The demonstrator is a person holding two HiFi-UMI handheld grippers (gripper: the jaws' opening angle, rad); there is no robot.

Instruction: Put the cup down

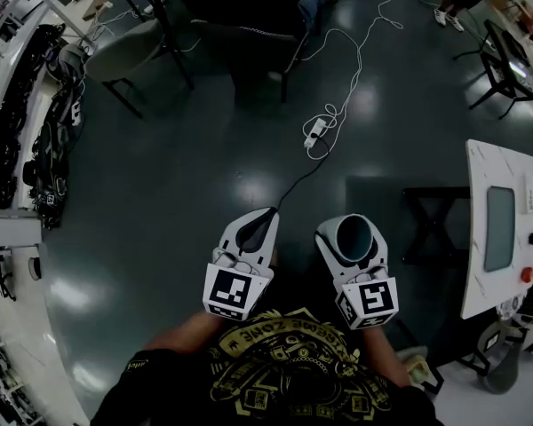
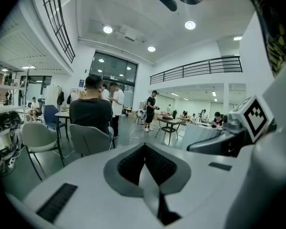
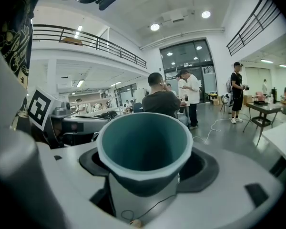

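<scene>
Left hand-held gripper [image 1: 265, 220]: jaws together, nothing between them, held above the dark floor [image 1: 160, 202]. Right hand-held gripper [image 1: 355, 240], just beside it: jaws clamped on the teal cup [image 3: 144, 147], mouth facing forward, held in the air. White counter [image 1: 478, 238] stands well apart to the right.
</scene>
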